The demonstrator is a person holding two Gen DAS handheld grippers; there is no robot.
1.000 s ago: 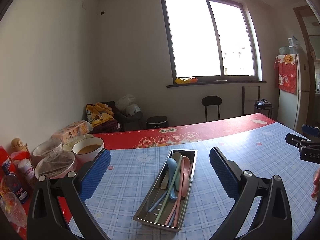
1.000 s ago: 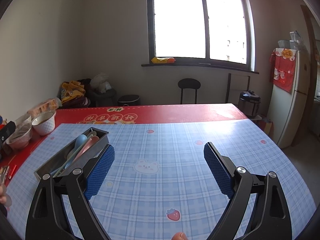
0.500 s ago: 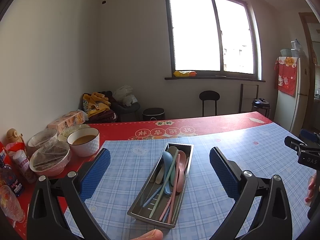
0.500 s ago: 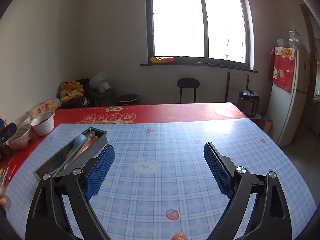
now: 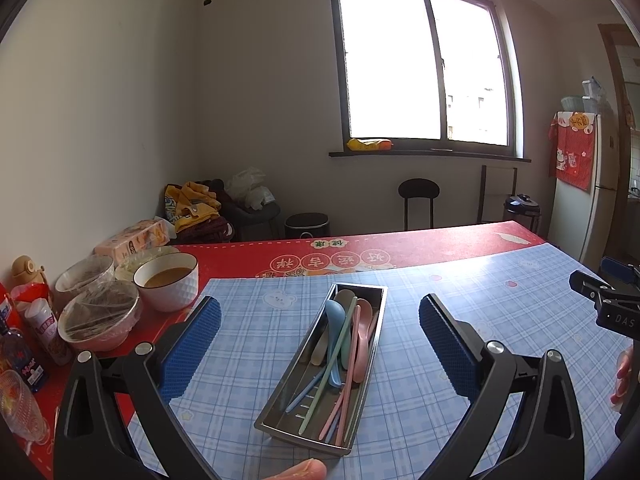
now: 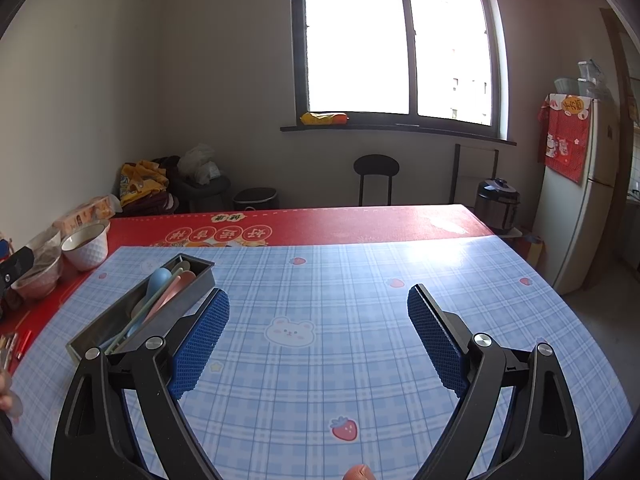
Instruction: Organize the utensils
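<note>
A long steel tray lies on the blue checked tablecloth and holds several pastel spoons and chopsticks, blue, green and pink. My left gripper is open and empty, held above the near half of the tray with the tray between its blue pads. In the right wrist view the tray sits at the left, with the utensils inside. My right gripper is open and empty over bare cloth to the right of the tray. It also shows at the right edge of the left wrist view.
Bowls stand at the table's left: a white bowl of brown liquid and two film-covered bowls. Bottles and a glass crowd the left corner. A red cloth strip covers the far side. A stool and fridge stand beyond.
The left wrist view has tilted and shifted a little, so the tray sits slightly lower and more central between the fingers. The right gripper has barely moved. Both stay open.
</note>
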